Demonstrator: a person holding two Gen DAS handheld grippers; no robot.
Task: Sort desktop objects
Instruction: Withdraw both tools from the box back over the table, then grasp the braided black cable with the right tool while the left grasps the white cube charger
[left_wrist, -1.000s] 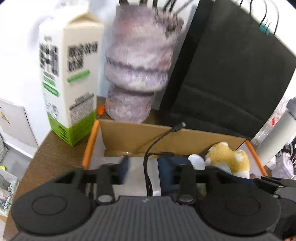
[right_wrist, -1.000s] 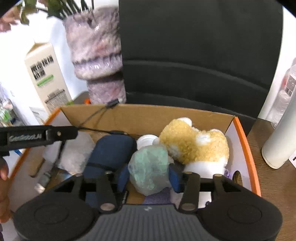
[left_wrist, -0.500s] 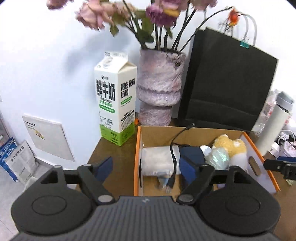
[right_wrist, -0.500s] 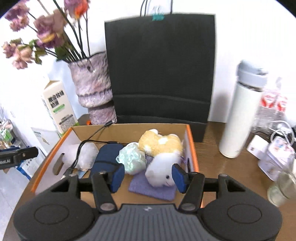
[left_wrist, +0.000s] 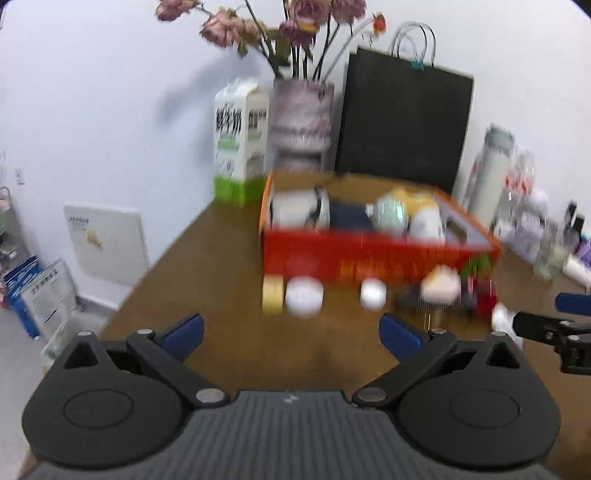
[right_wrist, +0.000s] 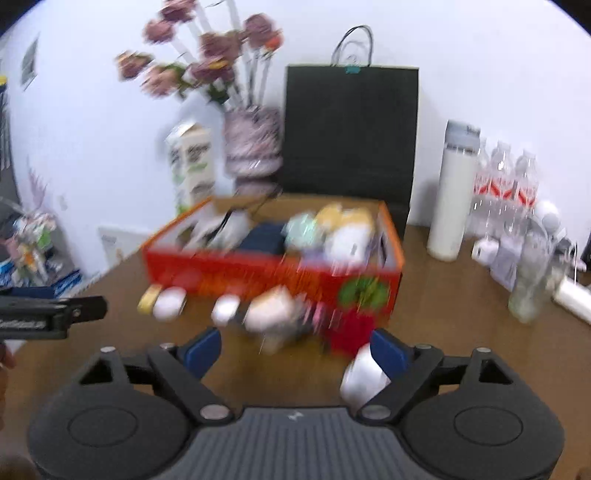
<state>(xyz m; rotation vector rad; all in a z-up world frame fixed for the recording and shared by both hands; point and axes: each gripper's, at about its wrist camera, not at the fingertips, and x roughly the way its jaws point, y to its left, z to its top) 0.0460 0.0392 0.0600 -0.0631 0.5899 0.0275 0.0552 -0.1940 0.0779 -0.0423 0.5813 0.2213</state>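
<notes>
A red and orange cardboard box stands on the brown table; it also shows in the right wrist view. It holds a white bag with a black cable, a dark blue pouch, a pale green ball, and yellow and white plush toys. In front of it lie a tape roll, white round containers, a cream plush and a red item. My left gripper is open and empty, back from the box. My right gripper is open, with a white object beside its right finger.
A milk carton, a vase of dried flowers and a black paper bag stand behind the box. A white flask, water bottles and a glass stand at the right. The table's left edge drops to the floor.
Both grippers have pulled back from inside the box and opened wide. The green ball and the white bag with cable stay in the box. Both views are blurred by motion.
</notes>
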